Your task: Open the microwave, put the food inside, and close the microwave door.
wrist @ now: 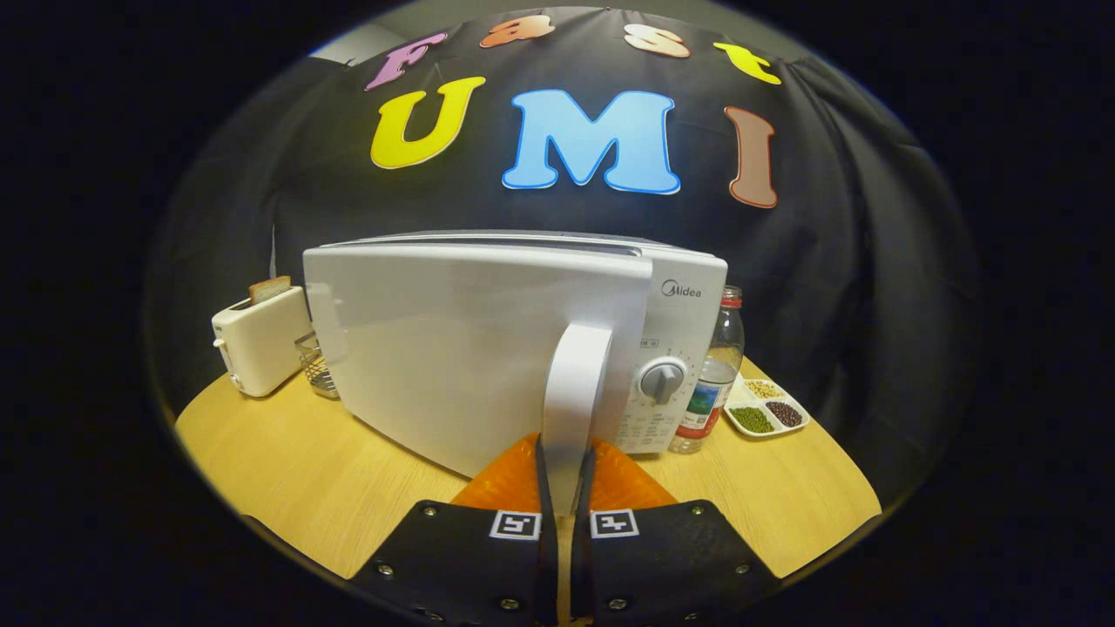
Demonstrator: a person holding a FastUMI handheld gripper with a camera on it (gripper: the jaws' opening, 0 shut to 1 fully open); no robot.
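- The microwave (488, 348) stands at the back middle of the worktop (287, 470), just ahead of the tool (564, 488).
- Its door (453, 348) is swung partly open, so the pale, plain outer face angles toward the camera and hides the cavity.
- The tool is closed on the door handle (571, 392), a tall white bar; both fingers press its lower end from either side.
- To do this step well, I judge the pull should follow the door's arc around the hinge side rather than run straight back, keeping the grip square so the handle does not slip.
- The body is white, with a grey round knob (663, 380) on the panel beside the door.
- Outward: a water bottle (714, 374) just beside the panel, then a tray of beans (766, 407); on the other side a wire basket (319, 366) and a toaster (259, 340) with bread in it.
- No food is visible yet.
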